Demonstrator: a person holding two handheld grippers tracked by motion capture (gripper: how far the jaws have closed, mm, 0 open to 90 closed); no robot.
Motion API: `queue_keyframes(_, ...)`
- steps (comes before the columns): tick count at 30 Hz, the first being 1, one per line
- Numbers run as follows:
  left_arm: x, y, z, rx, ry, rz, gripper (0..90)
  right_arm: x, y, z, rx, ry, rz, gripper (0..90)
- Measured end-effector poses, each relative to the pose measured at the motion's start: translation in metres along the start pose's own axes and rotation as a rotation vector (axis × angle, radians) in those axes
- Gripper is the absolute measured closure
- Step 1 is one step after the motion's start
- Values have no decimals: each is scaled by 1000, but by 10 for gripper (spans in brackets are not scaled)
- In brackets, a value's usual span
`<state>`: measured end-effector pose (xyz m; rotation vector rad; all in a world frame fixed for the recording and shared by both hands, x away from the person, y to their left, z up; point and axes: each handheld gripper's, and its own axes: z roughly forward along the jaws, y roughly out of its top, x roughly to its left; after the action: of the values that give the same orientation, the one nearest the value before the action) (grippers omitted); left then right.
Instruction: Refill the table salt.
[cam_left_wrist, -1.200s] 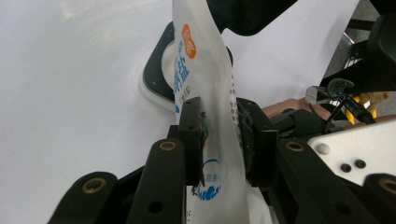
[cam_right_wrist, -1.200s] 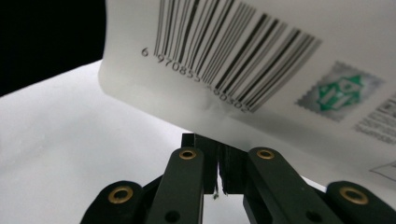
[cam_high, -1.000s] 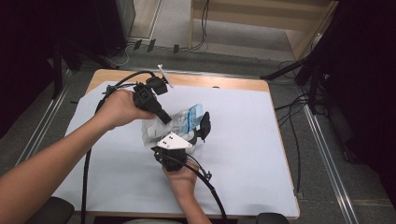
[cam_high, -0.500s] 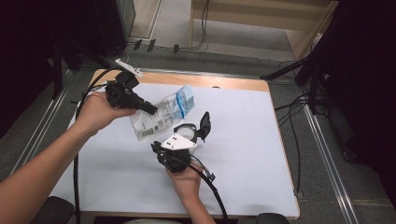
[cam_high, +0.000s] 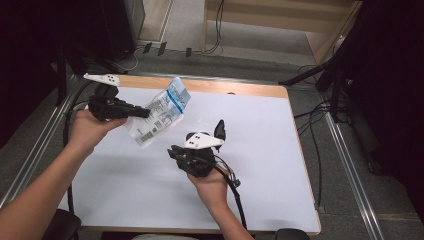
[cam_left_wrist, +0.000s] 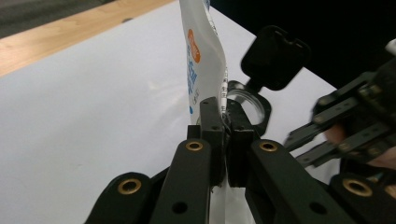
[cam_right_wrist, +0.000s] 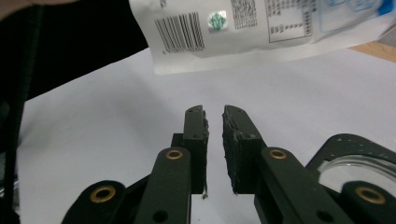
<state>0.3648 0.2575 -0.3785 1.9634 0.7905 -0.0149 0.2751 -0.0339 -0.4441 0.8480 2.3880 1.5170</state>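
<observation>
A white and blue printed pouch hangs tilted above the white table, with my left gripper shut on its edge. In the left gripper view, the jaws of the left gripper pinch the pouch edge-on. My right gripper sits low at mid-table, right of and below the pouch. The jaws of the right gripper stand a little apart with nothing between them, and the pouch hangs above them. A clear round container with a raised black flip lid is beside the right gripper.
The white table top has a wooden strip along its far edge. Metal rails run down both sides. Cables trail from the grippers toward the near edge.
My left gripper has carried the pouch up and to the left, away from the right gripper and the container. The right gripper has hardly moved.
</observation>
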Motion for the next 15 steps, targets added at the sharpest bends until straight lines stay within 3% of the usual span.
queue_keyframes(9, 23, -22, 10, -32, 12, -21, 898, -18, 5, -36, -12, 31, -11, 780)
queue_keyframes(15, 34, -39, 16, -89, 46, 1, 895, -28, 1, -58, -32, -2, -32, 761)
